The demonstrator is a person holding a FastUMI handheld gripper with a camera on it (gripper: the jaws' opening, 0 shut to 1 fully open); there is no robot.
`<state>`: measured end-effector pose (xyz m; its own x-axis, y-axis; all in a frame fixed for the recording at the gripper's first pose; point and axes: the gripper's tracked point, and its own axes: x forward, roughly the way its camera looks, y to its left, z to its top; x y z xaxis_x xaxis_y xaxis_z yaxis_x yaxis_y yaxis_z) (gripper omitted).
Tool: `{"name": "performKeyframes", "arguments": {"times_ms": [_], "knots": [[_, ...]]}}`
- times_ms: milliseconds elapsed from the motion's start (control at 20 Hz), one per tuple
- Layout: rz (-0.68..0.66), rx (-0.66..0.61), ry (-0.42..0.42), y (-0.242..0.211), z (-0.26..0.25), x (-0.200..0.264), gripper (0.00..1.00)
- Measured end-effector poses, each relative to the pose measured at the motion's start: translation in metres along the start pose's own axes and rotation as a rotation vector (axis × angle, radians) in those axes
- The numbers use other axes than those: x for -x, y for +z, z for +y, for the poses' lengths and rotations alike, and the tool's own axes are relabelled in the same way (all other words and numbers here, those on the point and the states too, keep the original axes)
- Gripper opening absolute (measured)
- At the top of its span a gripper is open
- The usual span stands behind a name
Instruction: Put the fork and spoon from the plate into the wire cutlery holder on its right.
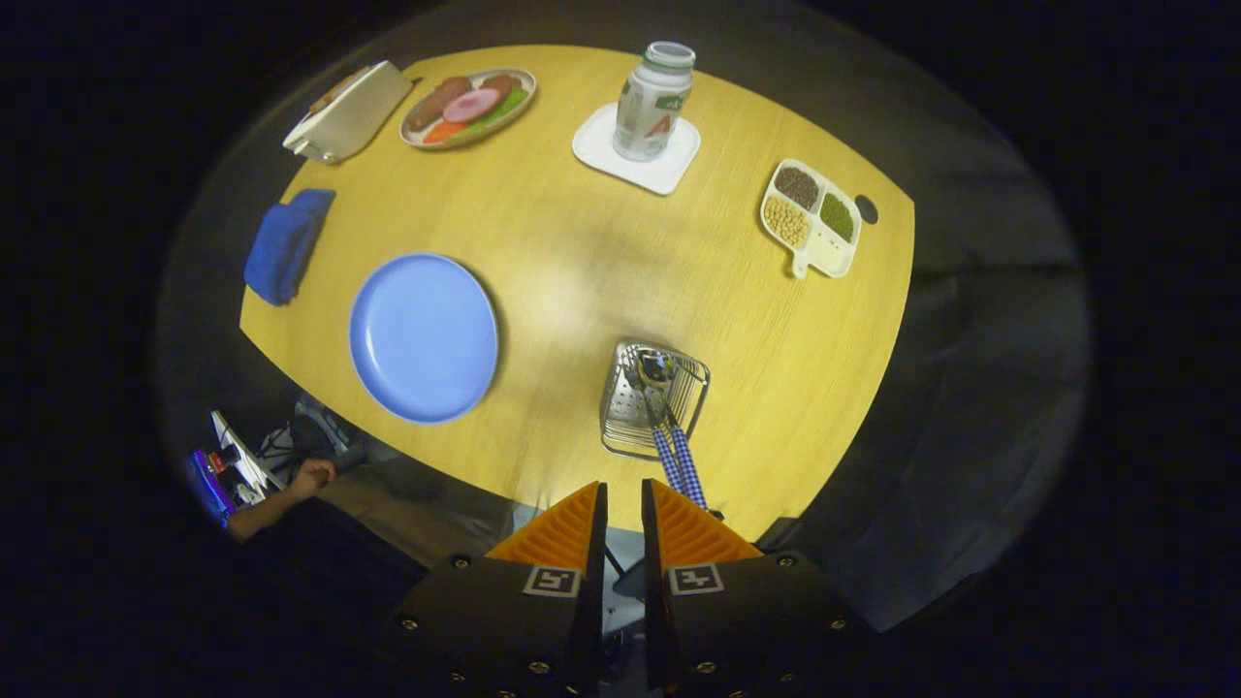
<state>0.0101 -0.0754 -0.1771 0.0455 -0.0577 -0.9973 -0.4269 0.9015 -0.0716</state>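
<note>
I look down on a yellow wooden table from high above. The blue plate lies bare to the left of my fingers. Just ahead of the fingers stands the wire cutlery holder. The spoon and the fork rest inside it, and their blue checked handles stick out toward me. My gripper hovers near the table's front edge, well above the holder. Its fingers stand nearly together with a narrow gap and nothing between them.
A blue cloth lies left of the plate. Farther off are a white box, a dish of toy food, a bottle on a white coaster and a divided tray of beans. A person's hand shows below the table edge.
</note>
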Motion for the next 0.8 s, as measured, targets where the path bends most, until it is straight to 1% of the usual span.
{"name": "performKeyframes", "arguments": {"times_ms": [100,200,250,400,600,700,800], "knots": [[-0.155,-0.038,0.009,0.004,0.016,0.008,0.19],[-0.263,-0.066,0.023,0.002,0.035,0.014,0.19],[-0.316,-0.08,0.018,0.001,0.042,0.019,0.19],[-0.528,-0.135,-0.021,0.013,0.054,0.033,0.19],[-0.748,-0.184,-0.031,0.017,0.069,0.061,0.19],[-0.912,-0.235,-0.037,0.027,0.073,0.082,0.19],[-1.07,-0.247,-0.089,0.03,0.07,0.111,0.19]]}}
